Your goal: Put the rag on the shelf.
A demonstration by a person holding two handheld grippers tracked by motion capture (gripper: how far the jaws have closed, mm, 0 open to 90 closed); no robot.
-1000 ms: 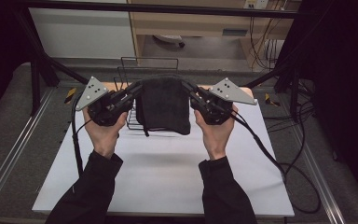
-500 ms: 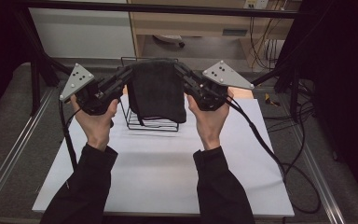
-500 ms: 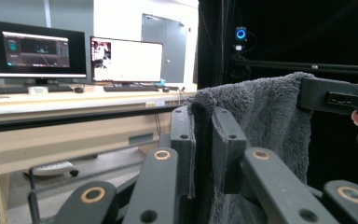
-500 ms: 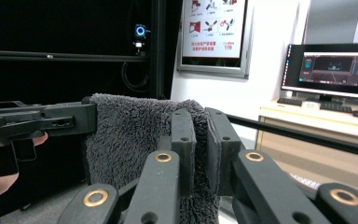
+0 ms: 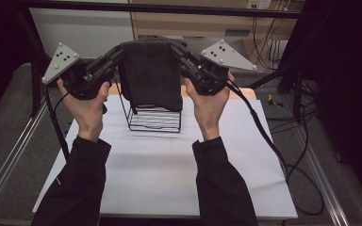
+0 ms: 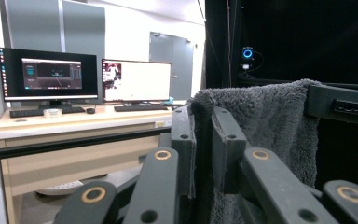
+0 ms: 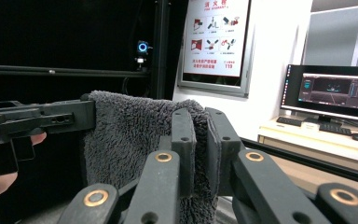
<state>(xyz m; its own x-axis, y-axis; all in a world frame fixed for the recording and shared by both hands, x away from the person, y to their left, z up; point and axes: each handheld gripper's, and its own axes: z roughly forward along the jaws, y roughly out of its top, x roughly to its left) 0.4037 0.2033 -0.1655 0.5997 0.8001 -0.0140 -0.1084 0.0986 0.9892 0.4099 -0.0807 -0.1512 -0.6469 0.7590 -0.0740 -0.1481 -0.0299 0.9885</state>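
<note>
Grey fleece towel (image 5: pixel 152 73), one item, hung in the air above the wire basket (image 5: pixel 154 117), its lower edge reaching the basket's top rim. Left gripper (image 5: pixel 118 52) was clamped on the towel's upper left corner, jaws closed with pile pinched between them, as the left gripper view confirmed (image 6: pixel 204 140). Right gripper (image 5: pixel 176 51) was clamped likewise on the upper right corner, seen close in the right gripper view (image 7: pixel 199 140). Top edge ran level and fairly taut between the two.

Risks, as judged: each grip took only a narrow margin of thick pile, so a sharp pull apart could slip a corner free and drop the towel lopsided into or beside the basket. Trailing threads or the hem could snag on the basket's wire and drag the light basket along.

Surface: white table (image 5: pixel 169 179), basket toward its far edge, cables (image 5: pixel 273 141) off to the basket's right. Room: beyond the basket, a pale wooden desk (image 6: pixel 74 126) with two lit monitors (image 6: pixel 49 74) and keyboards; black curtain; a wall poster (image 7: pixel 216 37).
</note>
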